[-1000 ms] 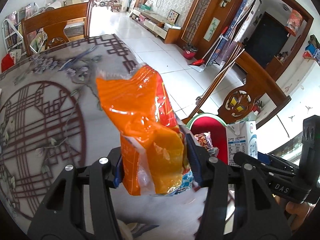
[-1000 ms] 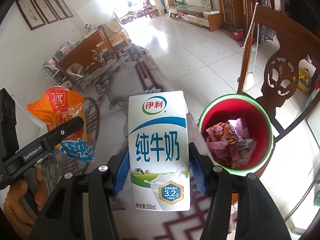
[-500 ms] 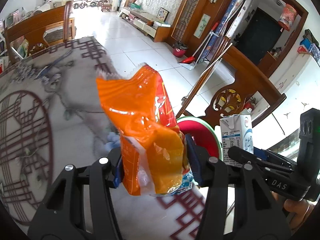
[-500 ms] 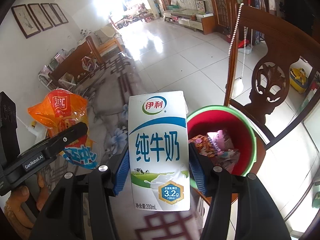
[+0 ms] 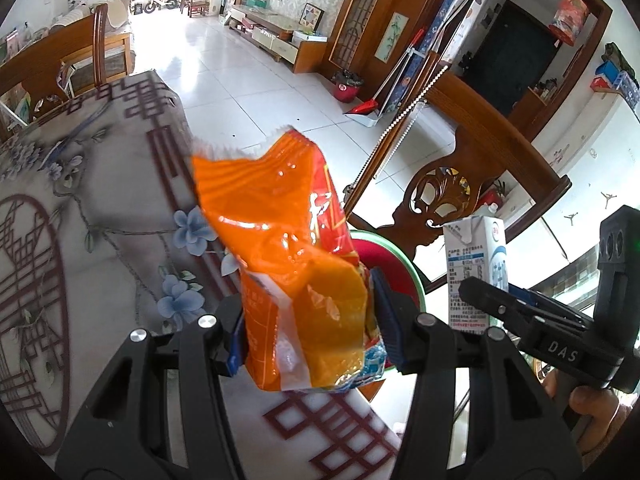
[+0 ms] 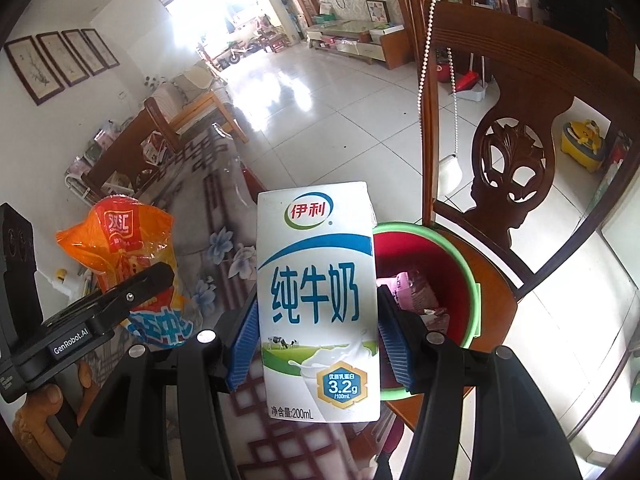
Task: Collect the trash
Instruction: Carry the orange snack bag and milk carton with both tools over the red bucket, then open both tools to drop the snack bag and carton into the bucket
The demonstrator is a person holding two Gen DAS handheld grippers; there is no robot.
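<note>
Left claw (image 5: 308,332) grips an orange snack bag (image 5: 288,264); right claw (image 6: 316,340) clamps a milk carton (image 6: 318,300) beside the red bucket (image 6: 466,276).

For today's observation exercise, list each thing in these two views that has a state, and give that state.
Left gripper: shut on orange bag.
Orange bag: crumpled, torn open at the top.
Right gripper: shut on milk carton.
Milk carton: upright.
Red bin: open, on chair seat, wrappers inside.

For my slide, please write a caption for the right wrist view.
Right gripper holding a milk carton near the red bin on a chair.
</note>
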